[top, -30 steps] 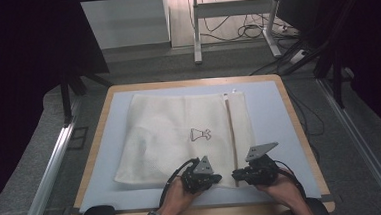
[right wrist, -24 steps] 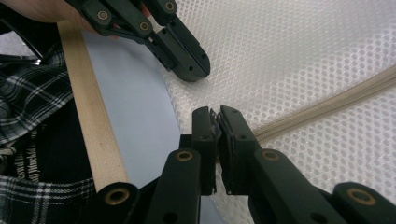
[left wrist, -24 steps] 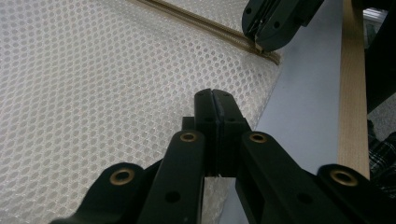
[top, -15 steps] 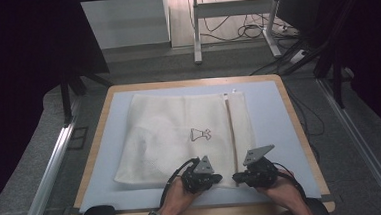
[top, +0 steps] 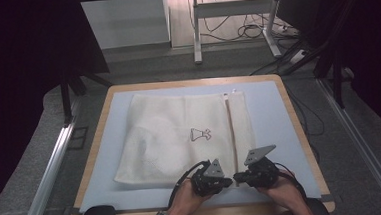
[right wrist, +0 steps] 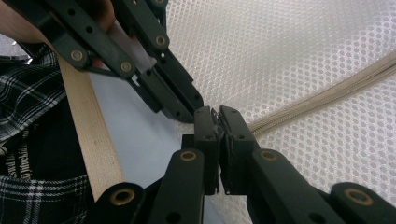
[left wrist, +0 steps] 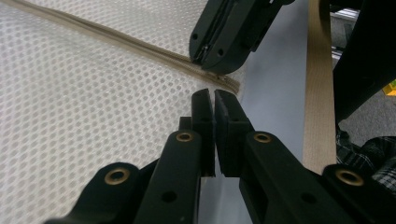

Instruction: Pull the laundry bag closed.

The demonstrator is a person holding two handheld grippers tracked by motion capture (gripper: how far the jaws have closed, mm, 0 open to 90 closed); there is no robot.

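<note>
A: Where does the bag lie?

B: The mesh bag (top: 180, 138) lies flat on the blue mat (top: 269, 112) of the counter (top: 98, 143), with a small dress mark (top: 200, 134) near its middle. Its zipper (top: 231, 130) runs from the far edge to the near edge, along the bag's right side in the high view.

A: Where are your two tools?

B: Both sit at the near end of the zipper. Your left gripper (top: 229, 181) comes in from the left and your right gripper (top: 237, 177) from the right, tip to tip and nearly touching, each held in a hand at the counter's near edge.

A: What state are the left fingers in?

B: Closed. In the left gripper view the two fingers (left wrist: 201, 112) stand pressed together with only a thin slit between them, over the corner of the mesh just beside the zipper's end (left wrist: 229, 84). Whether any mesh is pinched between them cannot be told.

A: And the right ones?

B: Also closed. In the right gripper view the fingers (right wrist: 205, 122) meet right at the zipper's end (right wrist: 261, 123), where the tan tape reaches them. Something small and pale sits in the slit at the tips; whether it is the zipper pull is too small to tell.
</note>
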